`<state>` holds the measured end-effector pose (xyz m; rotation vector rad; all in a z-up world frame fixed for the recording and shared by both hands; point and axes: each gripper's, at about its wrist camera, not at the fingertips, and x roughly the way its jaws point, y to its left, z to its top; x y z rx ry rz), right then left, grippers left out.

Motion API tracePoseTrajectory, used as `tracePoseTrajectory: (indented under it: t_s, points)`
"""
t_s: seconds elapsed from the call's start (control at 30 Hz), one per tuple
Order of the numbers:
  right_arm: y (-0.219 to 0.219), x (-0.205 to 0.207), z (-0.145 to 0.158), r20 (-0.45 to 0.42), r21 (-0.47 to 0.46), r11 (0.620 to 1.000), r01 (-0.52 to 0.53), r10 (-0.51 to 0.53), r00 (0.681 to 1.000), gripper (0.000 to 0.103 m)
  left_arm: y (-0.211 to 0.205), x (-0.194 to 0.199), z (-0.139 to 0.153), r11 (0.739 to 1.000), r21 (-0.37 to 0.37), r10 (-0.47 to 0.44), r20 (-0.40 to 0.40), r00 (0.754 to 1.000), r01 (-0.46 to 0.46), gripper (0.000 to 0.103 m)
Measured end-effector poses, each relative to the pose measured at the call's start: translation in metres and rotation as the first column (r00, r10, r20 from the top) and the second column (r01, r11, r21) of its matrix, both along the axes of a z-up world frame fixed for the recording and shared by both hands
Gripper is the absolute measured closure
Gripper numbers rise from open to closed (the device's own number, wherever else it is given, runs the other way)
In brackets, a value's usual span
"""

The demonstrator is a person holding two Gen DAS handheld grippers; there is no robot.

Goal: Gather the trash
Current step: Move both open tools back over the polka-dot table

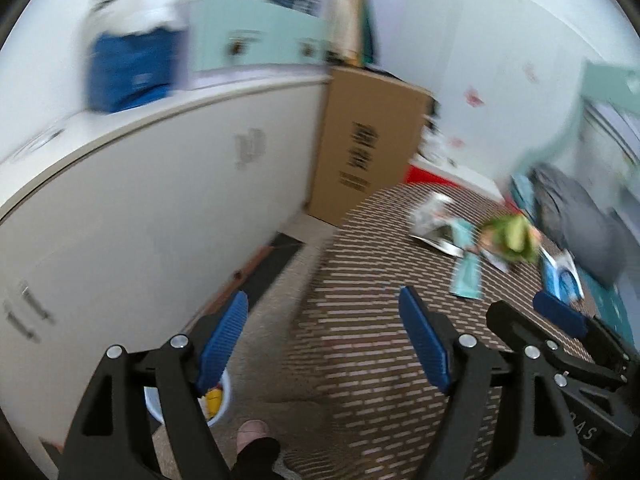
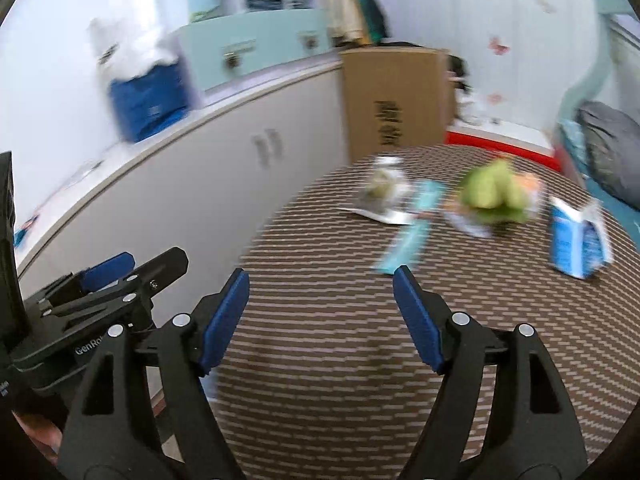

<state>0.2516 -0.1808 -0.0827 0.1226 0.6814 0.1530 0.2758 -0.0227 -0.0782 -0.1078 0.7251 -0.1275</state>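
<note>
Tongs [image 2: 320,284] (gaping) near cardboard box [image 2: 394,100]

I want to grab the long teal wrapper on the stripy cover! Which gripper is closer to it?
Right, probably. The right gripper hangs open with the teal wrapper just beyond its right fingertip. The left gripper, also open, sits farther left, over the cover's edge, with the wrapper off to its right.

We see a long white cabinet [image 2: 224,168] with paired handles running along the left of both views, pale mint drawers [image 2: 256,46] on top of it. A tall brown cardboard box [image 2: 394,100] stands upright at the upper centre, against a white wall [image 2: 480,4] with small pink stickers. A brown striped woven surface [image 2: 360,340] fills the lower right.
</note>
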Motion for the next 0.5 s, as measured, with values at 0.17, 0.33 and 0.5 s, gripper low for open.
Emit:
tracePoseTrajectory:
  t_s: [0.17, 0.33, 0.5]
  points:
    - [-0.071, -0.006, -0.008, -0.021, 0.001, 0.993, 0.121, -0.121, 0.992, 0.025, -0.069, 0.023, -0.012, 0.991, 0.038, -0.126, -0.037, 0.991, 0.127, 0.027]
    - [-0.13, -0.005, -0.015, -0.03, -0.002, 0.974, 0.227, -0.226, 0.974, 0.022, -0.121, 0.044, -0.029, 0.975, 0.081, -0.201, -0.063, 0.978, 0.206, 0.027]
    - [-0.176, -0.003, -0.021, -0.028, 0.0, 0.948, 0.319, -0.319, 0.947, 0.018, -0.152, 0.064, -0.045, 0.962, 0.132, -0.228, -0.101, 0.968, 0.24, 0.029]
